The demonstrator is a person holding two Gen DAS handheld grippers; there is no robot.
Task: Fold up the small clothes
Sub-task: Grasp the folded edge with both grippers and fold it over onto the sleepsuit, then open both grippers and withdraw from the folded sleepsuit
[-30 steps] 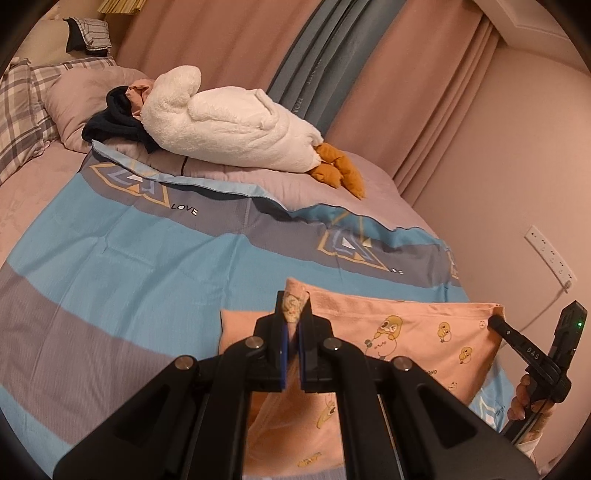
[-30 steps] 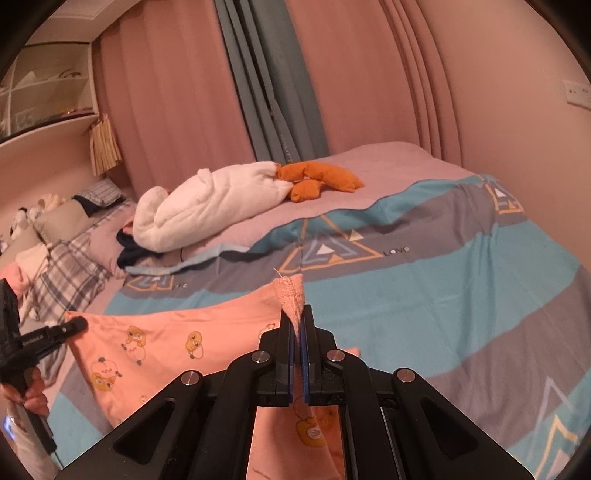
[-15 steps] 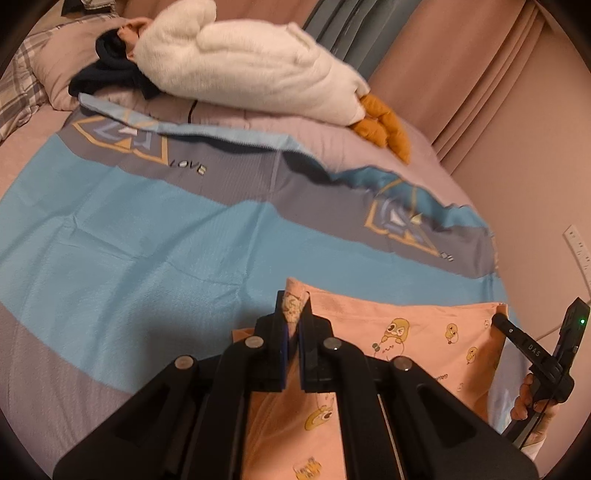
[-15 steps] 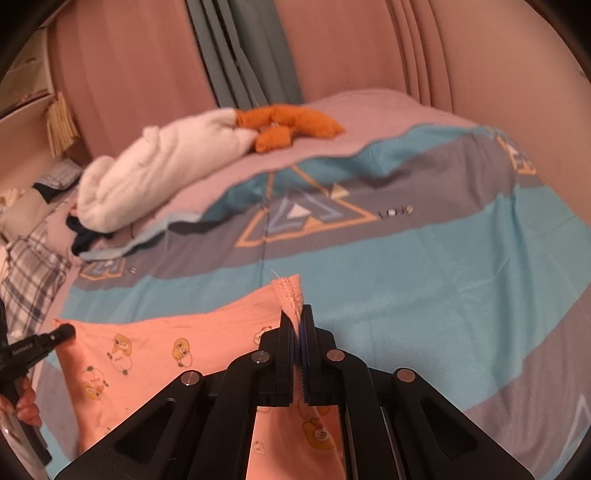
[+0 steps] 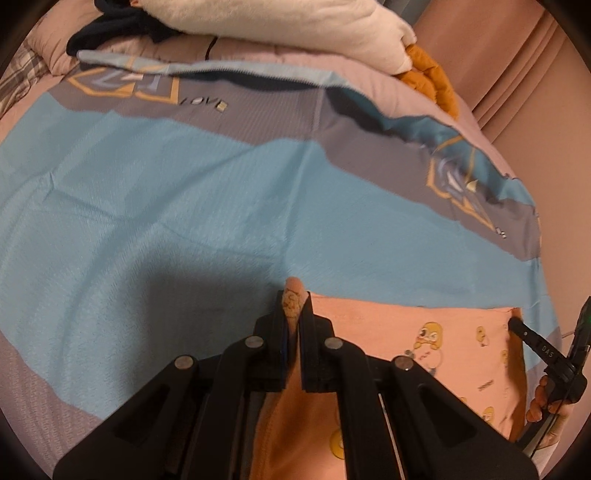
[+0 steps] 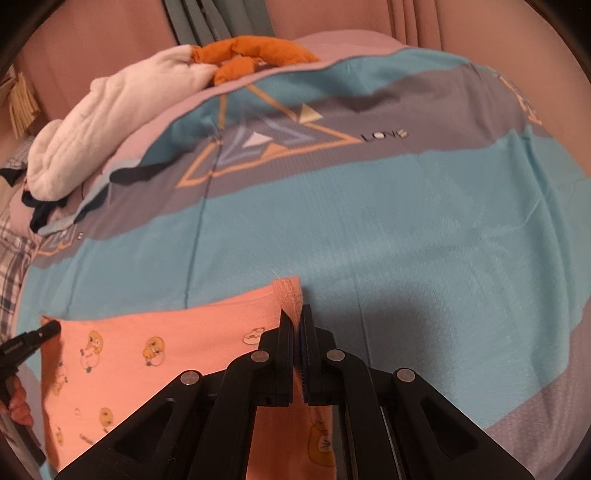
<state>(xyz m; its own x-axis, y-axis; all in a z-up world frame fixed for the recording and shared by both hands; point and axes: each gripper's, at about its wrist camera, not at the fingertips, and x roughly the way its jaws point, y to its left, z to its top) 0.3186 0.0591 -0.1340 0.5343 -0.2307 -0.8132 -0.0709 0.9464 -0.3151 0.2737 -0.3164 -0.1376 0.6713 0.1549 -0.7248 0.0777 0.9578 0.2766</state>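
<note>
A small peach garment with yellow cartoon prints hangs stretched between my two grippers just above the blue and grey bedspread. My left gripper is shut on one top corner of it. My right gripper is shut on the other top corner, at its ribbed hem; the garment spreads to the left in the right wrist view. The right gripper also shows at the right edge of the left wrist view, and the left gripper shows at the left edge of the right wrist view.
A white plush toy with orange feet lies across the far side of the bed. Dark clothing and a plaid pillow lie by the head. Pink curtains and a wall stand behind.
Both grippers have tilted down and moved forward over the bed with the garment still stretched between them. The bedspread now fills both views and the curtains have slid up out of frame.
</note>
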